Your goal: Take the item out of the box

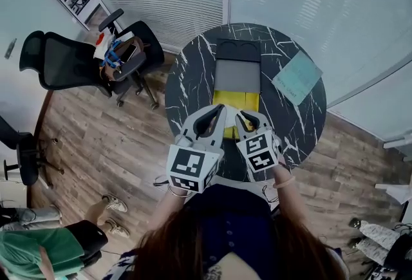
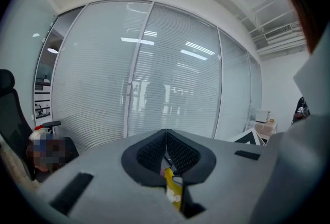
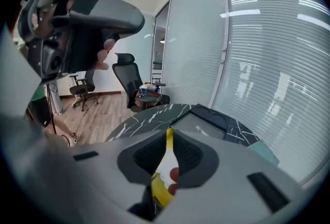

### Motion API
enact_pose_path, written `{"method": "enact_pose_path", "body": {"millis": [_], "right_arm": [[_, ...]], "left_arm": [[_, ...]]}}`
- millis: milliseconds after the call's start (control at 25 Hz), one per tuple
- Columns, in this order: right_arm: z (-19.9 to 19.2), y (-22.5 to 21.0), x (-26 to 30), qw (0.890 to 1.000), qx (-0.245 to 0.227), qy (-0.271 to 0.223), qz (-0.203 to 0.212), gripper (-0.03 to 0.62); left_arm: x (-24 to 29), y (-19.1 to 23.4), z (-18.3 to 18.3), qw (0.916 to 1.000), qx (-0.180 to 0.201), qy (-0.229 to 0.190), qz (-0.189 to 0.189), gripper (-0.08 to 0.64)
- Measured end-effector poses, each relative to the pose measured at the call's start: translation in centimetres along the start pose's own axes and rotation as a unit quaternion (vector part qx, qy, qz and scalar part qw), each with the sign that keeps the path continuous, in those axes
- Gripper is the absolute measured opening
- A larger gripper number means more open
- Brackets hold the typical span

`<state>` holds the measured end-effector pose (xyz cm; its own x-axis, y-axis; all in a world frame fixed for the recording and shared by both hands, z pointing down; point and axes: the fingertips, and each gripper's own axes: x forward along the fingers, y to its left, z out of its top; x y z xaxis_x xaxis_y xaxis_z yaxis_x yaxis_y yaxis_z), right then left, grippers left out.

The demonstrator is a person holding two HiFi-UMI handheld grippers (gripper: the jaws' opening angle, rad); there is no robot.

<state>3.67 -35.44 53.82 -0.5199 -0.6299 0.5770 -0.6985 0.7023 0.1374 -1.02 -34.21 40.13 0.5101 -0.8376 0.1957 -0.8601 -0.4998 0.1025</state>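
Left gripper (image 1: 210, 119) was clamped on one edge of a yellow packet (image 2: 173, 187). Right gripper (image 1: 252, 120) pinched its other edge, both at the near end of the open box (image 1: 237, 73). Pulling the grippers apart could tear the packet or make it slip.

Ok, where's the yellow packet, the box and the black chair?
yellow packet (image 3: 169, 138): right gripper view, its yellow upper edge.
box (image 1: 237, 76): head view, its grey middle.
black chair (image 1: 61, 61): head view, its backrest.
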Motion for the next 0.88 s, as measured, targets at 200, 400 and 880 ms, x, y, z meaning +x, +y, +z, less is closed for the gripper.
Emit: {"method": "enact_pose_path", "body": {"millis": [200, 400, 880], "right_arm": [[-1.0, 0.3, 1.4, 1.0, -0.012, 0.018, 0.013, 0.029], [-2.2, 0.6, 2.8, 0.999, -0.013, 0.035, 0.022, 0.084], [-5.9, 1.2, 6.2, 0.994, -0.027, 0.095, 0.045, 0.101]], "left_arm": [[0.6, 0.8, -0.3, 1.0, -0.001, 0.003, 0.009, 0.027], [1.1, 1.7, -0.3, 0.9998, -0.002, 0.003, 0.018, 0.027], [2.2, 2.9, -0.3, 0.9997, -0.006, 0.005, 0.024, 0.028]]}}
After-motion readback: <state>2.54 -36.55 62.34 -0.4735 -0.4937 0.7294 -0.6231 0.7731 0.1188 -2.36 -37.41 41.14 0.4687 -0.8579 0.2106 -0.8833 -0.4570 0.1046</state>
